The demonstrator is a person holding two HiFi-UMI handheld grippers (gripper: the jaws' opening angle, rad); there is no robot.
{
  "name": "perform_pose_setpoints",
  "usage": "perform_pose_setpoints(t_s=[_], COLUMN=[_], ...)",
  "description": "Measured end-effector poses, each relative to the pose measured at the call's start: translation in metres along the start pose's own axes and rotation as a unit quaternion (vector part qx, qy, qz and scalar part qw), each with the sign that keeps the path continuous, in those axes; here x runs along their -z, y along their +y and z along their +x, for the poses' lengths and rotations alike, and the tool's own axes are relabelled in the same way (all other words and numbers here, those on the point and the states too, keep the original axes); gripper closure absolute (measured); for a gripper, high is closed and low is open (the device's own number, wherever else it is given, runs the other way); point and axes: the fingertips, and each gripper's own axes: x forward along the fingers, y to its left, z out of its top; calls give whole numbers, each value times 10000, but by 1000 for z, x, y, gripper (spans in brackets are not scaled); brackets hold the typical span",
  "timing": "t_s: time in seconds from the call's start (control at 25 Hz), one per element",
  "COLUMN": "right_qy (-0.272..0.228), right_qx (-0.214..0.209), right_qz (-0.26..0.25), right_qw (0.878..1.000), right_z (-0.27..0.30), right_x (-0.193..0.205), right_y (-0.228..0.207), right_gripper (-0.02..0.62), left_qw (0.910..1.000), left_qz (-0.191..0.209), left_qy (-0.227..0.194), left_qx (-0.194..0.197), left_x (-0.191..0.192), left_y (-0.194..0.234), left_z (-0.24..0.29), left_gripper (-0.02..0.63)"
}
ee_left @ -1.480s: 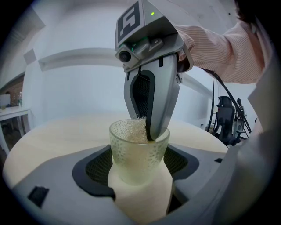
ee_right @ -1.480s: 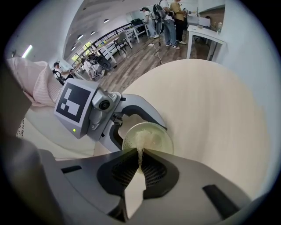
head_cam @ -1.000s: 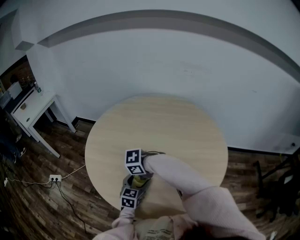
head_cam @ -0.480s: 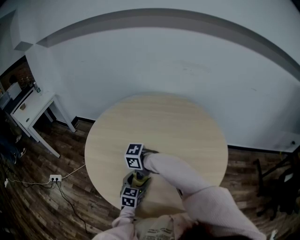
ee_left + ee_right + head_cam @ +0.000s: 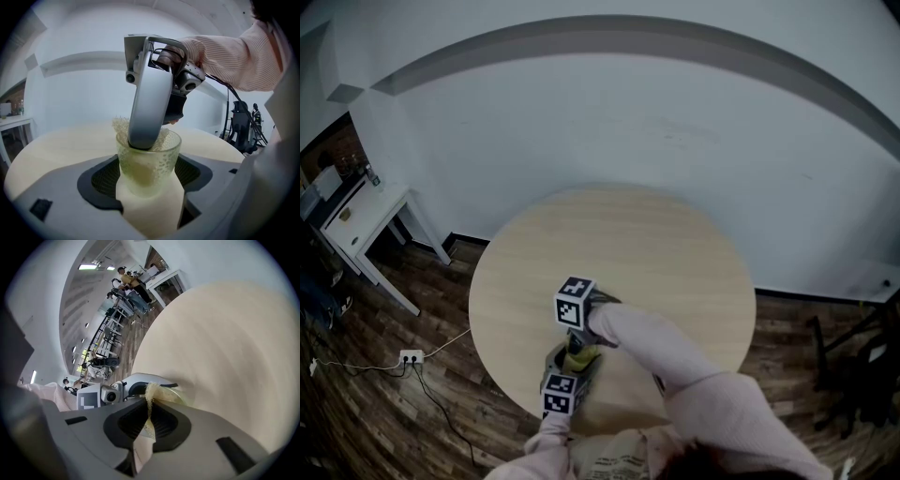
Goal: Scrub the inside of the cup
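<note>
In the left gripper view a clear, dimpled glass cup [image 5: 152, 161] stands upright between the pads of my left gripper [image 5: 148, 177], which is shut on it. My right gripper [image 5: 143, 138] comes down from above with its tips inside the cup. A pale mesh scrub cloth [image 5: 121, 125] sticks out over the rim. In the right gripper view the right gripper [image 5: 149, 420] is shut on that scrub cloth [image 5: 152, 397], just above the cup's rim [image 5: 180, 397]. From the head view both grippers, left [image 5: 563, 394] and right [image 5: 575, 303], meet over the cup [image 5: 578, 357] near the round table's [image 5: 675, 253] front edge.
The round wooden table carries nothing else that I can see. A white side table [image 5: 366, 211] stands at the far left, and a power strip [image 5: 411, 357] with cables lies on the wooden floor. Dark equipment [image 5: 853, 375] stands at the right.
The right gripper's marker cube has shifted a little to the right and turned over the cup. The left gripper and the cup have stayed in place.
</note>
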Motion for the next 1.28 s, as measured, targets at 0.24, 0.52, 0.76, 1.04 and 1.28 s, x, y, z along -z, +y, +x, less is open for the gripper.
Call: perform_pose_setpoints(t_s=[0.24,0.52,0.76,1.04,1.28], right_qy=[-195,-404,-579,-749,-1069], right_qx=[-131,-258,-338,-435,-639], right_qz=[190,487,672,840,944], right_qw=[9995,9977,9955,9927,9877], right_z=[-4,-8,-11,-14,-21], right_x=[-3,-5,-5,-6,-4], right_y=[0,-3,-5,-5,-5], right_gripper=[568,569,569,569,568], left_qw=[10000,10000,10000,10000,10000], left_qz=[-8,3,31,20,39], left_qy=[-1,9,13,5,6], left_qx=[-7,-13,-23,-9,-1], left_x=[0,1,1,0,1], left_y=[0,1,0,0,1], left_z=[1,1,1,1,1], left_gripper=[250,250,250,250,250])
